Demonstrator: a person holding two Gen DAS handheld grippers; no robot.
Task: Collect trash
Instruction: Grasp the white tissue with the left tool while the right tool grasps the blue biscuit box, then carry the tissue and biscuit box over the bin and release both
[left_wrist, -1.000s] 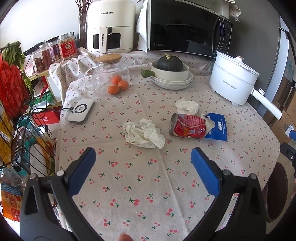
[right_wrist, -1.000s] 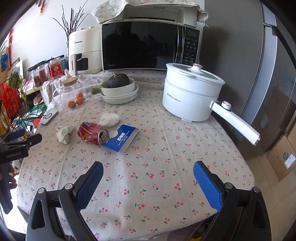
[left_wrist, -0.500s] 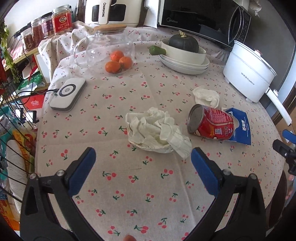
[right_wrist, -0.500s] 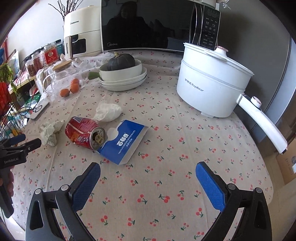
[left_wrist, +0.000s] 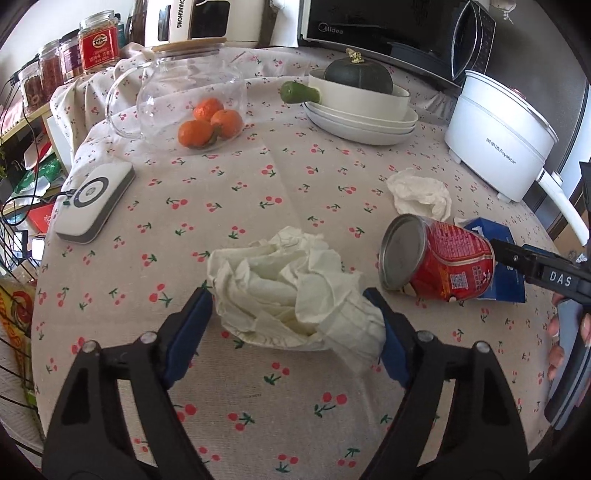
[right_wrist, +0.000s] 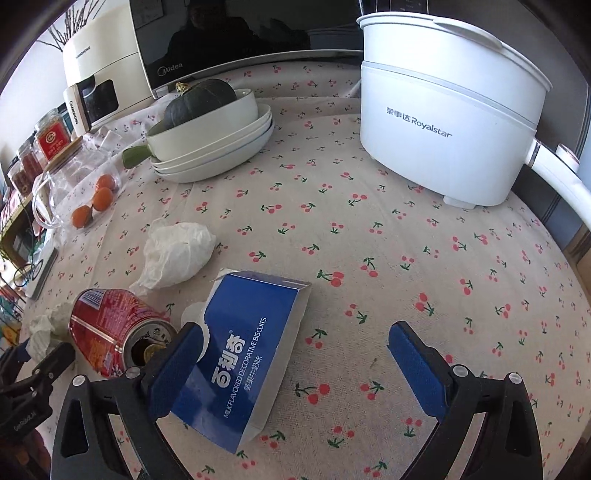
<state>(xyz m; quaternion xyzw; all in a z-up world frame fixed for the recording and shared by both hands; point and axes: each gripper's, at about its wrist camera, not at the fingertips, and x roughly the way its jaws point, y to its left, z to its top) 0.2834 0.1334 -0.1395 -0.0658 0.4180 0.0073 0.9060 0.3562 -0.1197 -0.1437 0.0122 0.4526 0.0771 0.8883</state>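
Left wrist view showed the left gripper (left_wrist: 291, 317) spread wide around the crumpled napkin (left_wrist: 291, 291) left of the red can (left_wrist: 439, 264), holding nothing, while the right gripper (right_wrist: 295, 354), likewise wide and empty, straddled the blue box (right_wrist: 247, 350) right of that can, which a careless close might nudge rolling.

Microwave (left_wrist: 388, 22) cut off above.

1. The left wrist view looks forward and down along its blue-padded left gripper (left_wrist: 290, 325), close over a crumpled white paper towel (left_wrist: 291, 291) on the cherry-print tablecloth (left_wrist: 207, 192), facing the black microwave (left_wrist: 391, 26).
2. The right wrist view looks along the blue-padded right gripper (right_wrist: 295, 363) from the table's other side, low and near a flattened blue biscuit box (right_wrist: 240, 354).
3. Both views share the dented red drink can (left_wrist: 439, 264) (right_wrist: 110, 332), the box, a second white tissue wad (left_wrist: 419, 197) (right_wrist: 177, 254) and the white electric pot (left_wrist: 498, 147) (right_wrist: 447, 122).
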